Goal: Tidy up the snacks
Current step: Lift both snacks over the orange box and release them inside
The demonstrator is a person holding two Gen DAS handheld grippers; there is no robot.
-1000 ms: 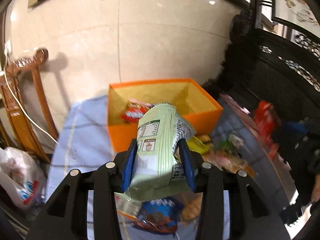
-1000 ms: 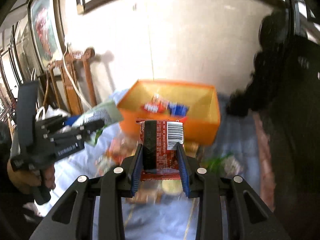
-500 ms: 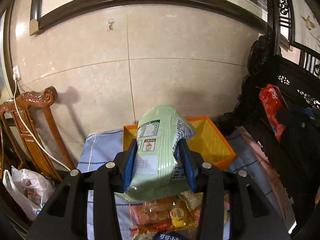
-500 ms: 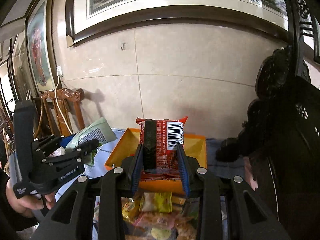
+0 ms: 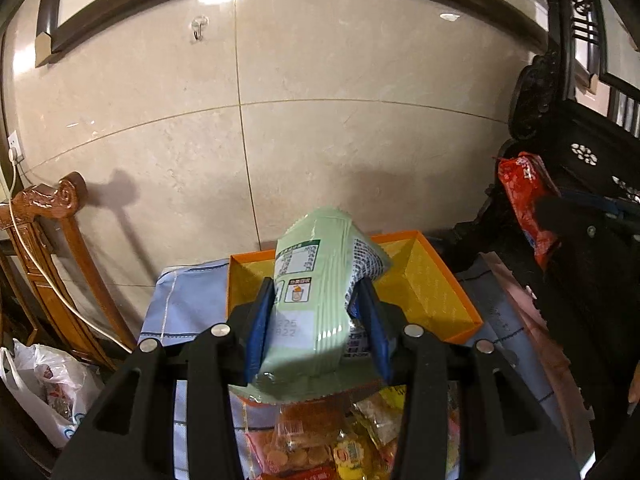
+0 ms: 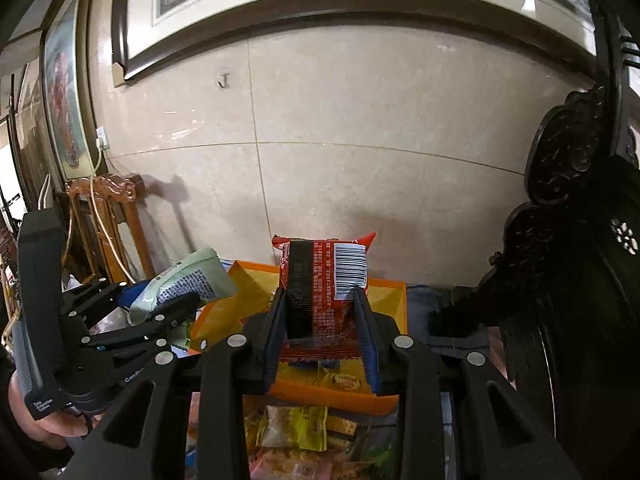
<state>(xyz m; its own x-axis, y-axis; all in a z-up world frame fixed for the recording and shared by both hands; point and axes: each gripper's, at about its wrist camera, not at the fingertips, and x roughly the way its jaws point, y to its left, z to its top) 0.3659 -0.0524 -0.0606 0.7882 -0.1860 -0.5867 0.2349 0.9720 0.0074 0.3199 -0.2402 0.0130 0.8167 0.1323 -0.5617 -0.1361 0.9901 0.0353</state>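
Note:
My left gripper [image 5: 318, 300] is shut on a pale green snack packet [image 5: 320, 292], held up over the near side of an orange box [image 5: 436, 280] that sits on a blue cloth. In the right wrist view my right gripper [image 6: 320, 300] is shut on a red snack packet [image 6: 324, 280] with a barcode, also raised in front of the orange box [image 6: 394, 296]. The left gripper [image 6: 160, 304] with its green packet [image 6: 188, 280] shows at the left of that view. The red packet [image 5: 524, 200] shows at the far right of the left wrist view.
A pile of loose snack packets [image 5: 340, 440] lies on the cloth [image 5: 180, 304] below both grippers. A carved wooden chair [image 5: 52, 248] with a white cable stands at the left, a white plastic bag [image 5: 44, 384] beneath it. Dark carved furniture [image 6: 580, 240] fills the right. A tiled wall is behind.
Both grippers have risen and drawn back from the orange box with their packets still held. The box now looks smaller and lower, and more wall and picture frame show.

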